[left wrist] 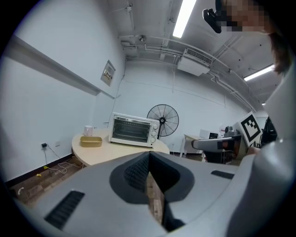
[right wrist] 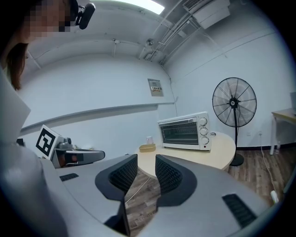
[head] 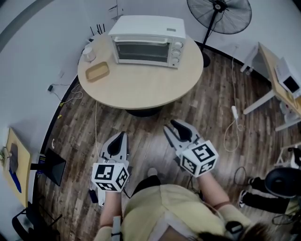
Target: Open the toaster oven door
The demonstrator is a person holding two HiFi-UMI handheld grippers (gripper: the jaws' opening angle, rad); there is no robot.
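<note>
A white toaster oven (head: 148,44) stands at the far side of the round wooden table (head: 141,89), its glass door closed and its three knobs on the right. It also shows in the left gripper view (left wrist: 133,130) and the right gripper view (right wrist: 185,132). Both grippers hang over the floor in front of the table, well short of the oven. My left gripper (head: 119,137) has its jaws together with nothing in them (left wrist: 149,173). My right gripper (head: 175,129) is open, a clear gap between its pads (right wrist: 147,173), holding nothing.
A shallow wooden tray (head: 98,71) and a small cup (head: 88,54) sit on the table left of the oven. A standing fan (head: 218,14) is behind the table at the right. A desk (head: 277,80) and floor cables with a power strip (head: 233,112) lie to the right.
</note>
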